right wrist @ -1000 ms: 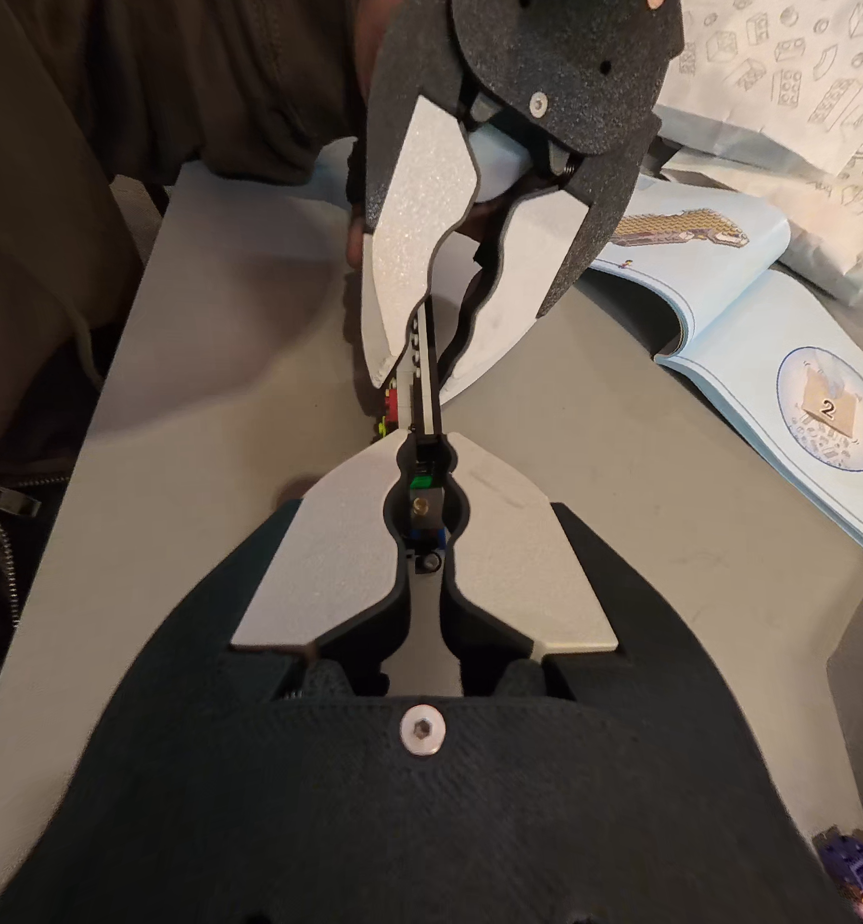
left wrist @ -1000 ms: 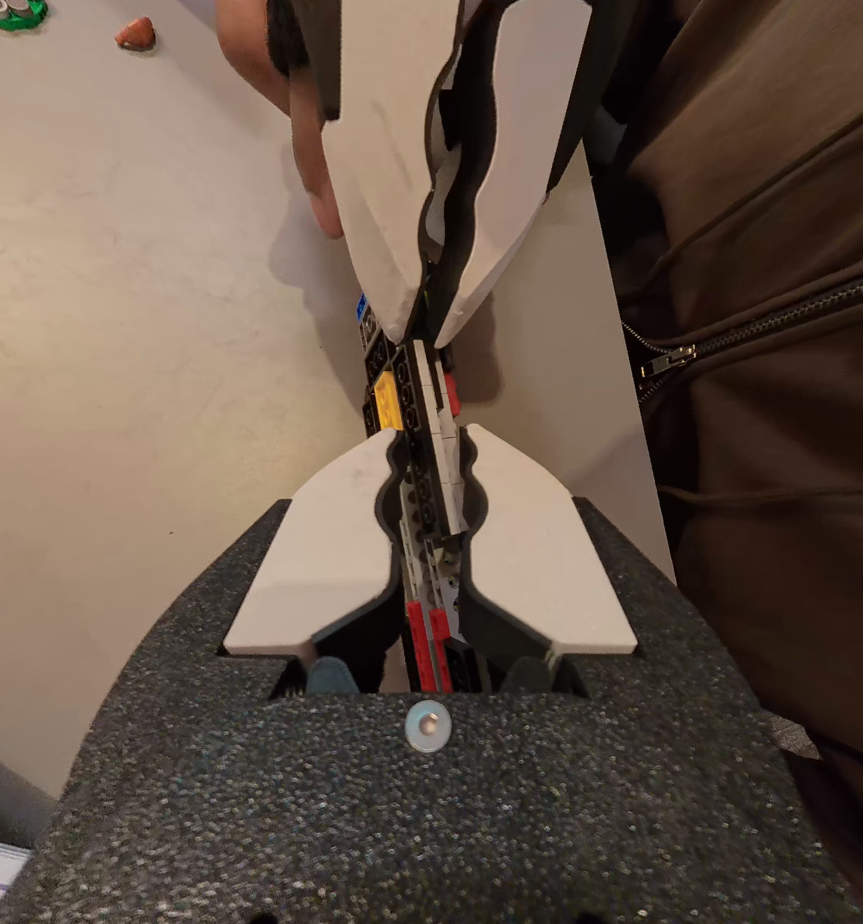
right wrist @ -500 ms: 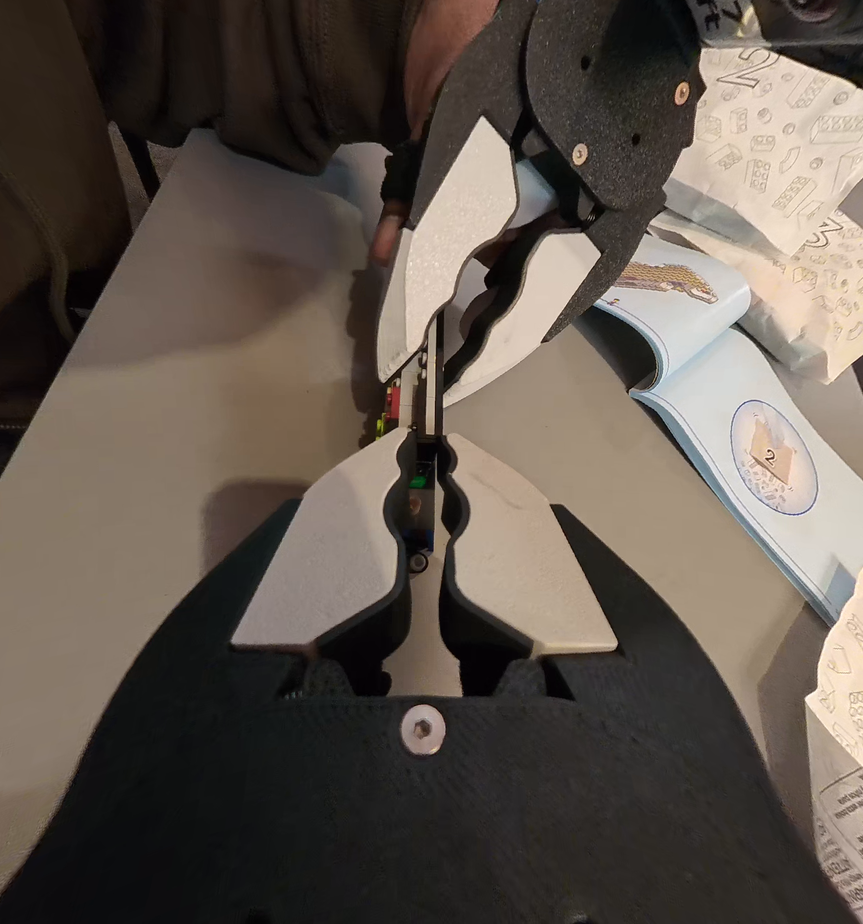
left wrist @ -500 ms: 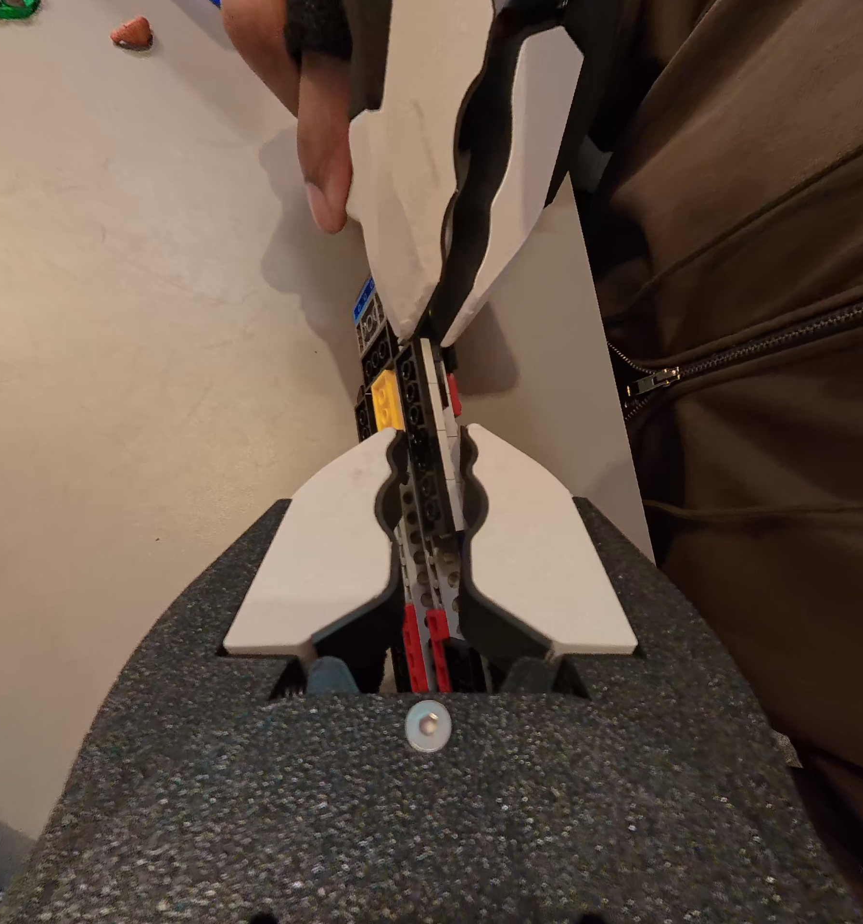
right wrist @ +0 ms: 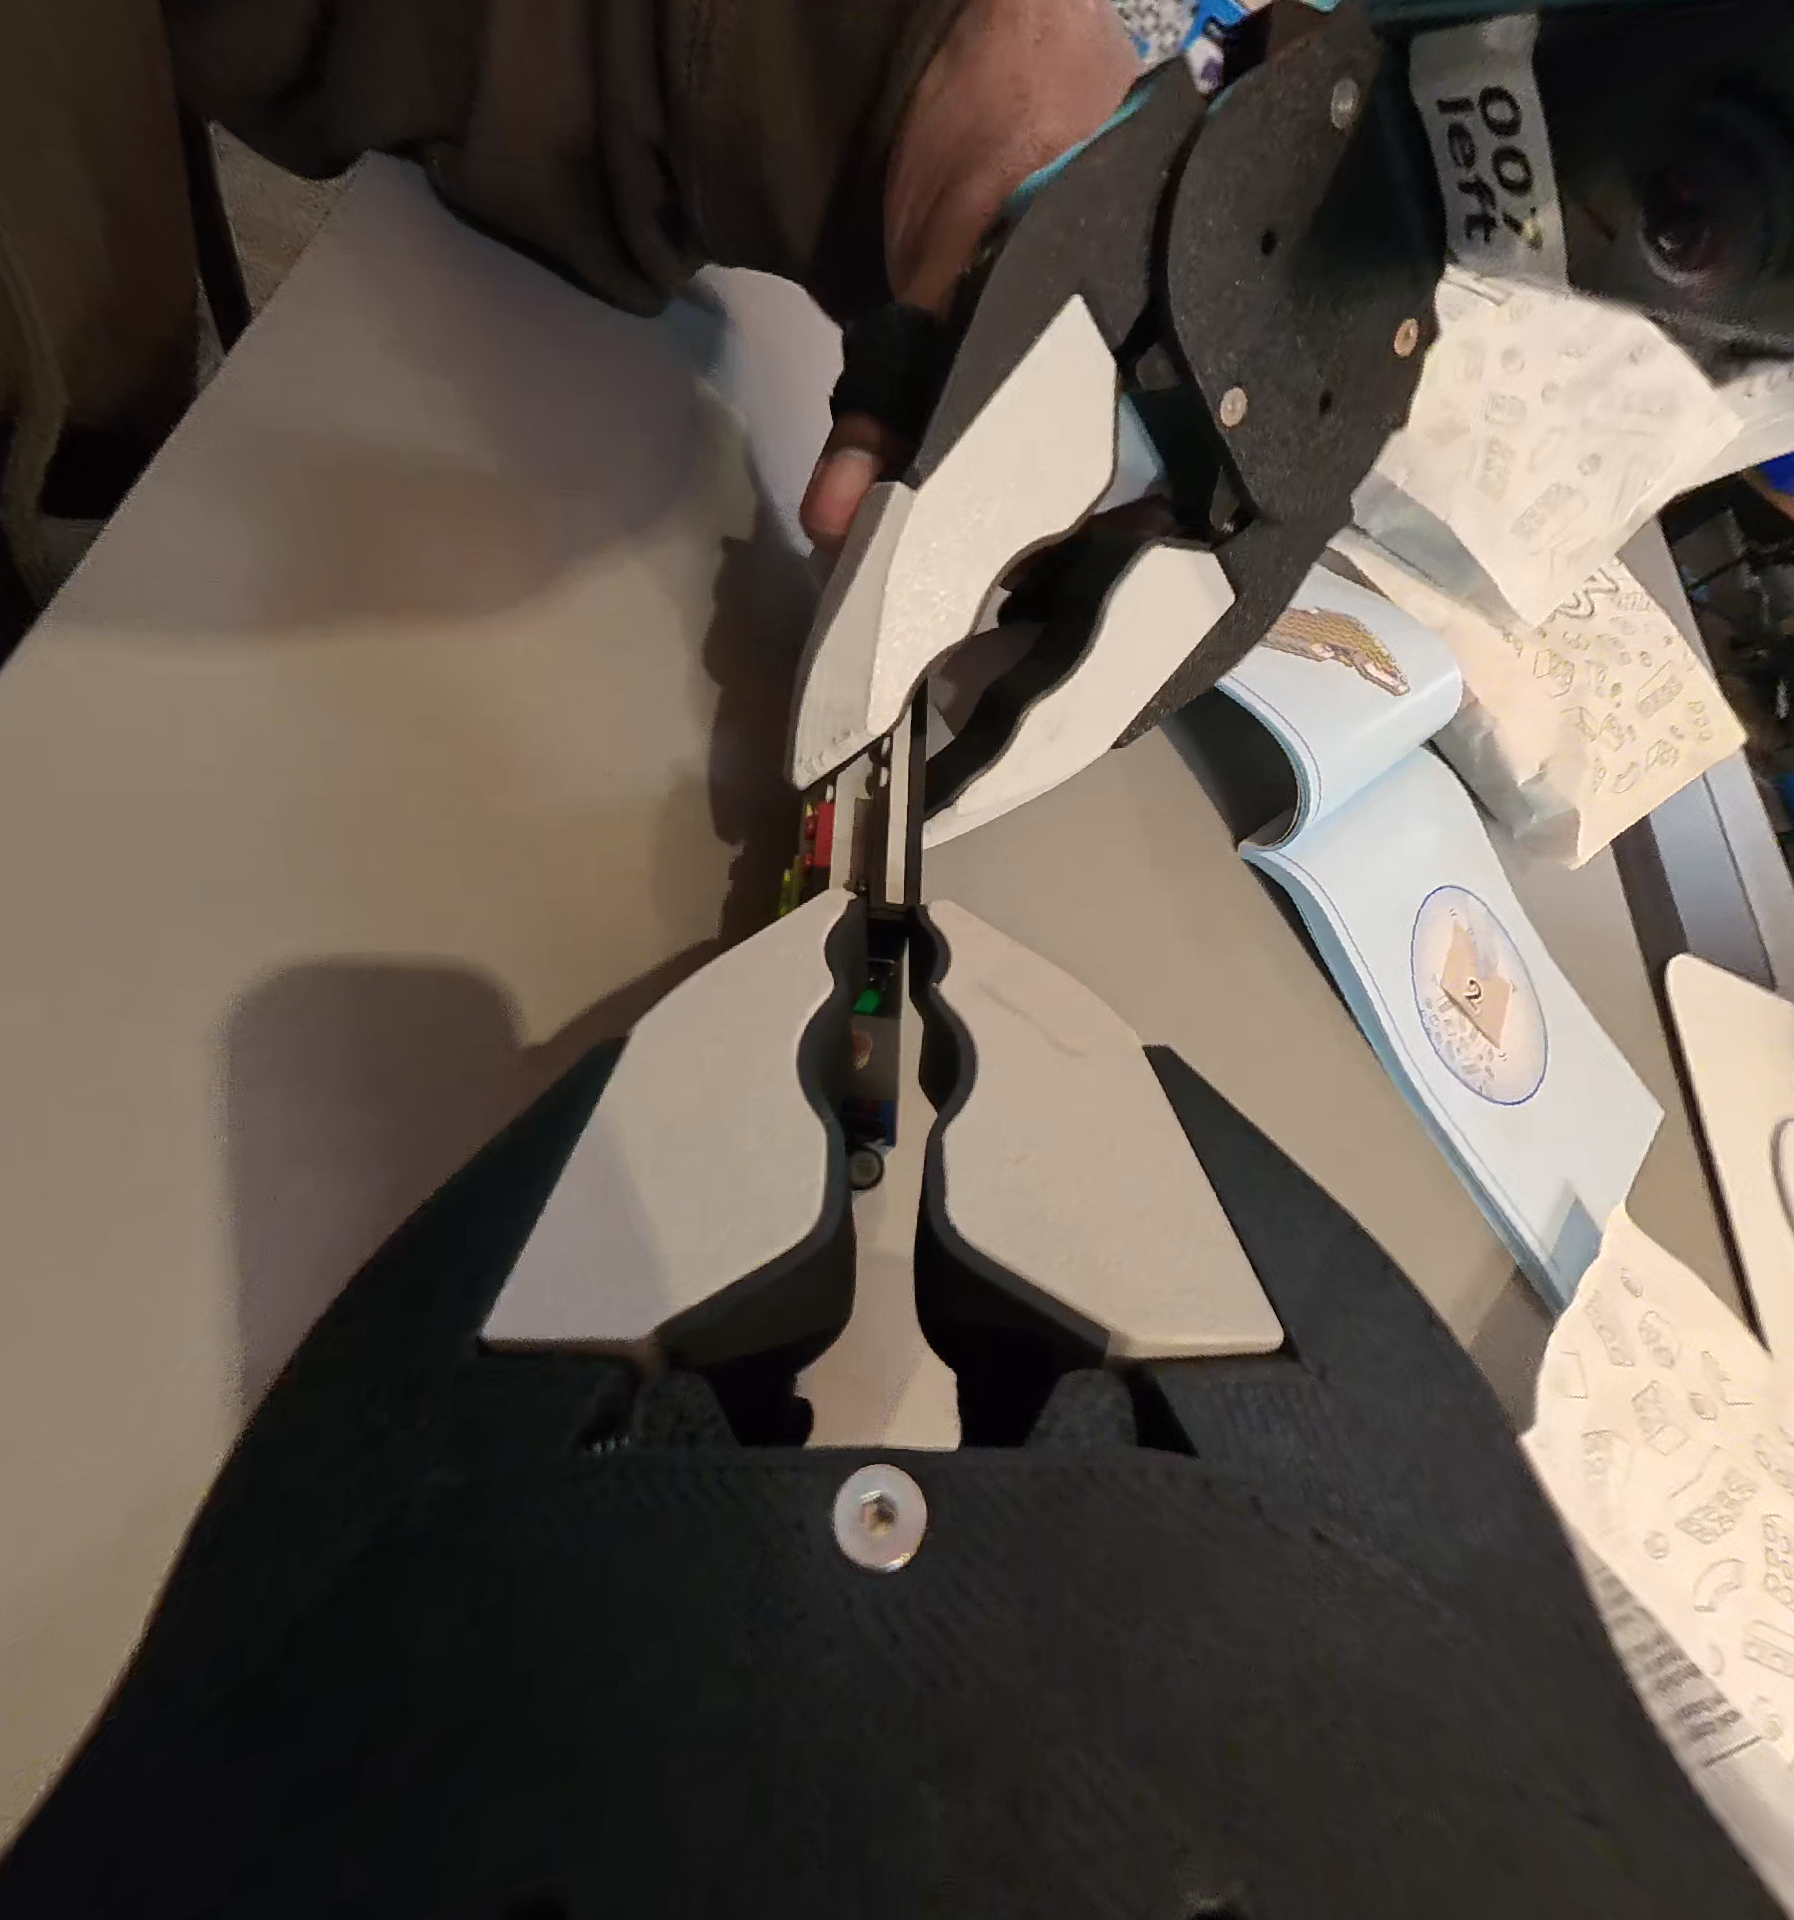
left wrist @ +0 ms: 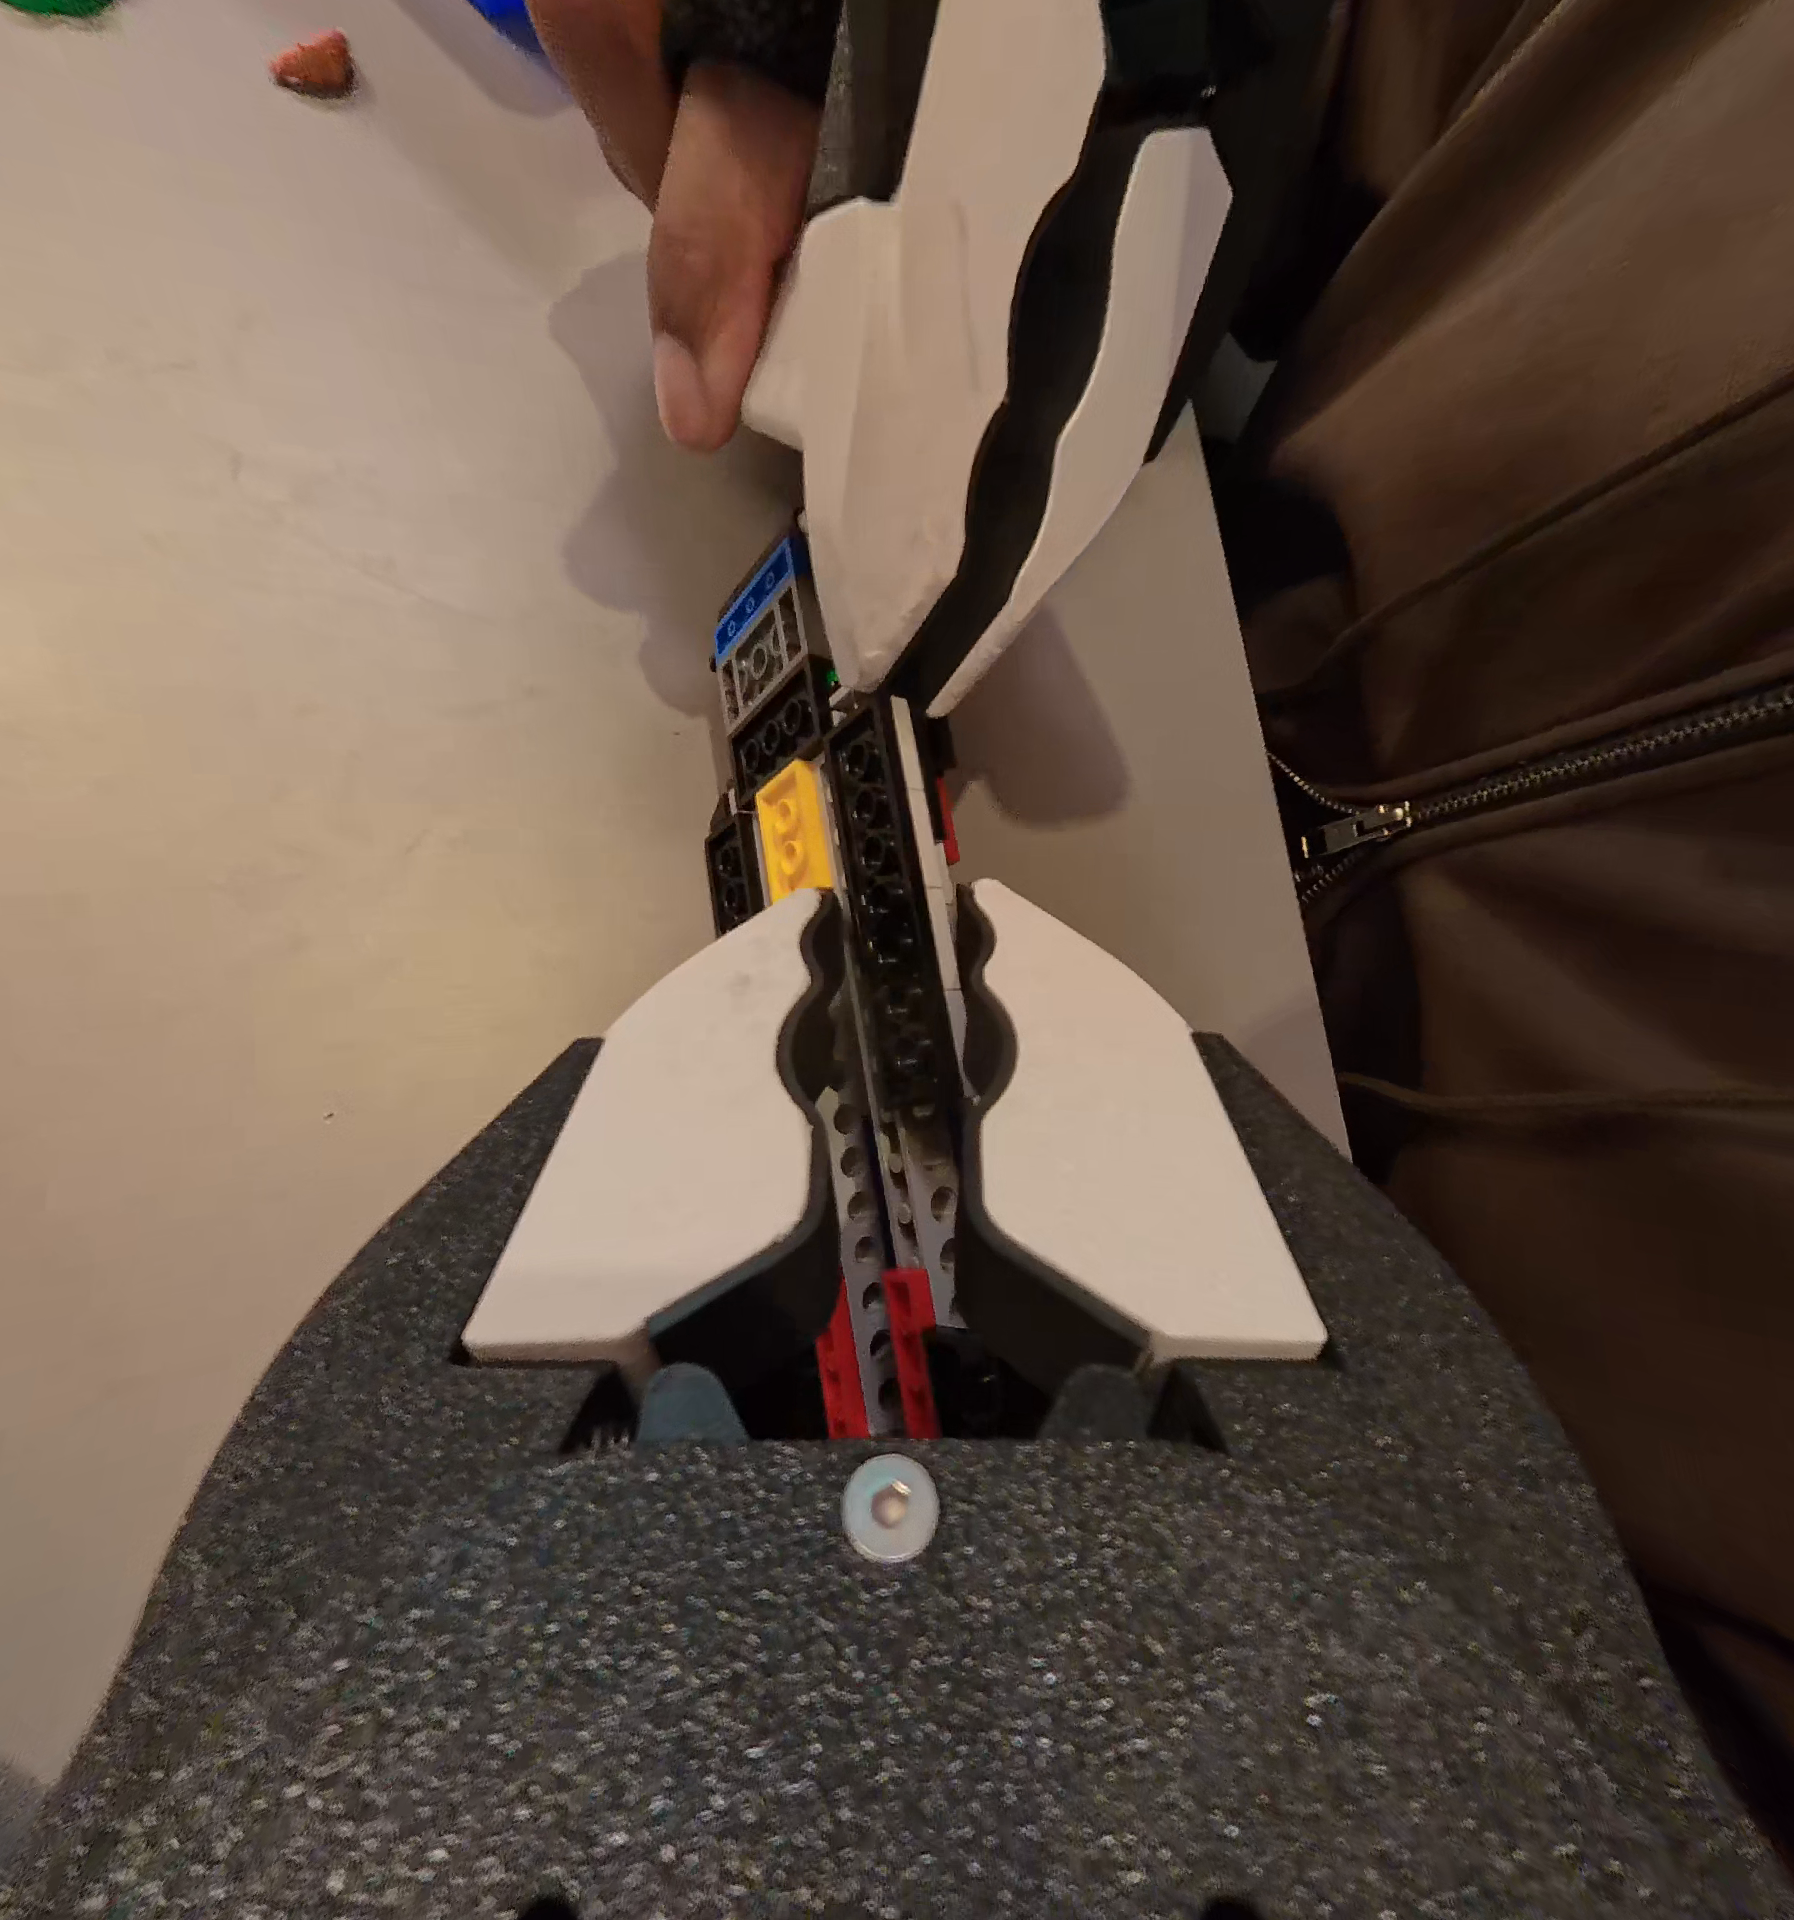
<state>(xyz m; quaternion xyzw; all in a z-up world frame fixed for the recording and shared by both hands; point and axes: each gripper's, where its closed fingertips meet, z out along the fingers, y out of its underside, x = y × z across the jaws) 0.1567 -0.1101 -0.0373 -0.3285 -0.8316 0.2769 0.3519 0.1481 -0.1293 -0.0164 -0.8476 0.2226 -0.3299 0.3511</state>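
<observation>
Rising and tilting since a second ago, the right tool (left wrist: 908, 691) is gripping the far end of the brick build (left wrist: 877, 862), nearly shut; the left tool (left wrist: 898, 914), part open, is clamping its near end above the desk (left wrist: 249, 727). Both grips should be staying firm and aligned, avoiding twist.

Black printed characters stand on a white strip (right wrist: 1485, 166) beside a camera lens (right wrist: 1693, 229). A single numeral sits in the round emblem on the light-blue booklet (right wrist: 1475, 997). Fine print, too small to read, covers the paper sheet (right wrist: 1651, 1683) at the worktop (right wrist: 353, 727) edge.
</observation>
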